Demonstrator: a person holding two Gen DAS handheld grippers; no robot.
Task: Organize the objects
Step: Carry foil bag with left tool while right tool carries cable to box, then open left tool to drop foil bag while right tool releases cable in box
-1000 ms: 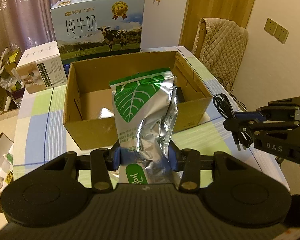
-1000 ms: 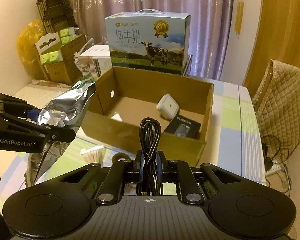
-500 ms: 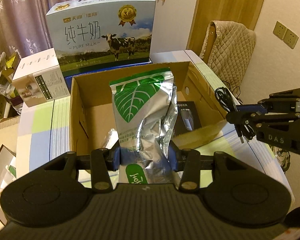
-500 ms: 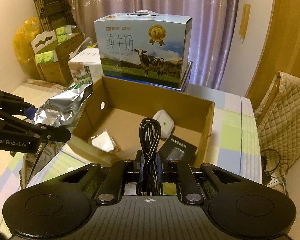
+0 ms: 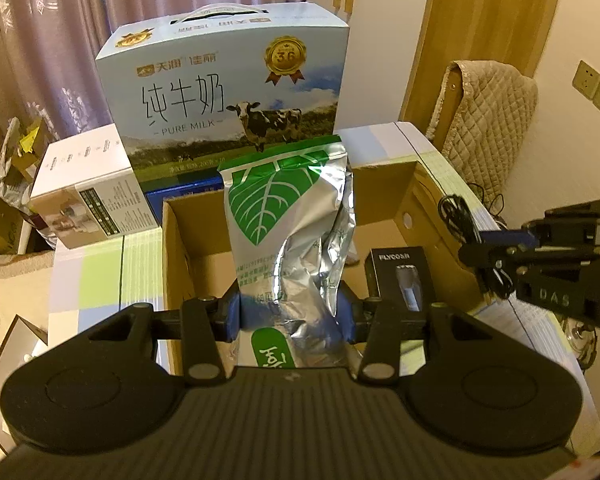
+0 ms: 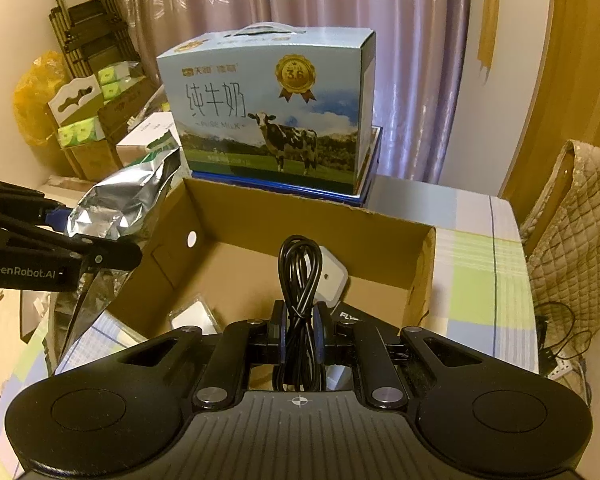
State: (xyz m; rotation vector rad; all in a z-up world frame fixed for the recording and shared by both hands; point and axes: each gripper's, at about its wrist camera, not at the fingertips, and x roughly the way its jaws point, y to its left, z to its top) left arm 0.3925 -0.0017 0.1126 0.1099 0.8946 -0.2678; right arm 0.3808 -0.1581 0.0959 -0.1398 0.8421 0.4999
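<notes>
My left gripper (image 5: 290, 312) is shut on a silver foil pouch (image 5: 288, 220) with a green leaf print, held upright over the near left part of the open cardboard box (image 5: 384, 188). My right gripper (image 6: 300, 320) is shut on a coiled black cable (image 6: 300, 268), held above the box (image 6: 300, 216) interior. From the right wrist view the pouch (image 6: 128, 200) and left gripper (image 6: 112, 256) hang at the box's left wall. The cable (image 5: 456, 216) and right gripper (image 5: 496, 256) show at the box's right wall. Inside lie a black FLYCO box (image 5: 400, 276), a white adapter (image 6: 334, 278) and a small clear packet (image 6: 192, 316).
A blue milk carton box (image 5: 228, 96) stands right behind the cardboard box, with a white product box (image 5: 88, 196) to its left. A quilted chair back (image 5: 488, 120) stands at the right. Boxes and a yellow bag (image 6: 36, 92) crowd the far left. The checked tablecloth (image 6: 480, 280) covers the table.
Both grippers have moved forward with their loads, from in front of the cardboard box to over it. The box interior now fills more of each view.
</notes>
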